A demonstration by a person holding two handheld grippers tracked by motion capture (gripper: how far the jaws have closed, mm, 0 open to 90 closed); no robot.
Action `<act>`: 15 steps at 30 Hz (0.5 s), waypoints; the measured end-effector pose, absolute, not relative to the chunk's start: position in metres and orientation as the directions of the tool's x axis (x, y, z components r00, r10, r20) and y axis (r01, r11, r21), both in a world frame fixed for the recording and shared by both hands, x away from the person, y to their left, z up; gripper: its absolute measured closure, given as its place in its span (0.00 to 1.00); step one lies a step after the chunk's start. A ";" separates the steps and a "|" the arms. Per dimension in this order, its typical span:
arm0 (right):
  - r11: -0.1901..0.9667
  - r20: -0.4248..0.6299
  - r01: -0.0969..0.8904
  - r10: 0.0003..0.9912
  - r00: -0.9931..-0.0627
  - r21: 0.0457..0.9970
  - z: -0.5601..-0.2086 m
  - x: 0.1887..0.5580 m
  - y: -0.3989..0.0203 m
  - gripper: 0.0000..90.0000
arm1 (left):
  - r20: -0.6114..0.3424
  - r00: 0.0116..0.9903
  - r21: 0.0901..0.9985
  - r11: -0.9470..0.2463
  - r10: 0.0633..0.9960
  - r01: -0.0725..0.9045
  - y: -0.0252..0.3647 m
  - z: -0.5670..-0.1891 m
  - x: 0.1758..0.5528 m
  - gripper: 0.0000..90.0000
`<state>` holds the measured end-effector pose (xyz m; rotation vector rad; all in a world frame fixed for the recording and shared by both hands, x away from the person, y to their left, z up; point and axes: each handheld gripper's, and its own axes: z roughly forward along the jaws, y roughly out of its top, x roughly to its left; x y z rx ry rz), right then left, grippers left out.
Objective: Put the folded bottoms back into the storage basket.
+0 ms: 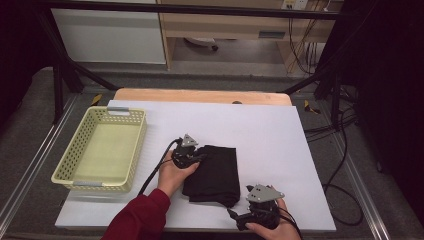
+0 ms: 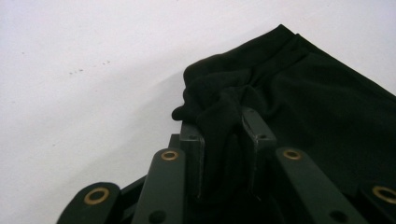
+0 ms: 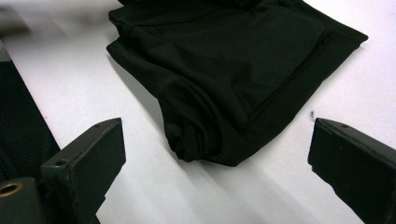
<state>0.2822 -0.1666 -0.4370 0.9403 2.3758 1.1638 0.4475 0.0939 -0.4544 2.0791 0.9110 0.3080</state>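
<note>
Seen from above, a white worktop (image 1: 270,135) carries a pale yellow perforated basket (image 1: 134,150) at its left side and a folded black cloth (image 1: 212,175) near the middle of its front half. The cloth lies flat, well apart from the basket. The left gripper (image 1: 192,159) sits at the cloth's upper left corner, held by a hand in a red sleeve (image 1: 137,217). In the left gripper view, its two black jaws stand narrow and pinch a bunched fold of the cloth (image 2: 224,126) between them, the rest of the fabric spreading away to the right on the white surface. The right gripper (image 1: 235,216) rests near the worktop's front edge, just beside the cloth's lower right corner and not touching it. In the right gripper view, its jaws stand wide apart with nothing between them, and the cloth's rounded folded corner (image 3: 201,144) lies just ahead of them.
</note>
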 end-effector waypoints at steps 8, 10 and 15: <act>0.460 -0.002 0.428 0.683 -0.730 0.778 -0.439 0.284 -0.165 0.09 | -0.103 0.718 0.773 -0.398 0.689 0.493 0.095 -0.455 0.450 0.83; 0.465 -0.001 0.433 0.682 -0.731 0.772 -0.440 0.285 -0.164 0.12 | -0.103 0.719 0.773 -0.400 0.687 0.493 0.095 -0.454 0.450 0.83; 0.481 -0.011 0.430 0.677 -0.736 0.764 -0.442 0.289 -0.159 0.19 | -0.107 0.718 0.773 -0.396 0.688 0.495 0.095 -0.455 0.450 0.83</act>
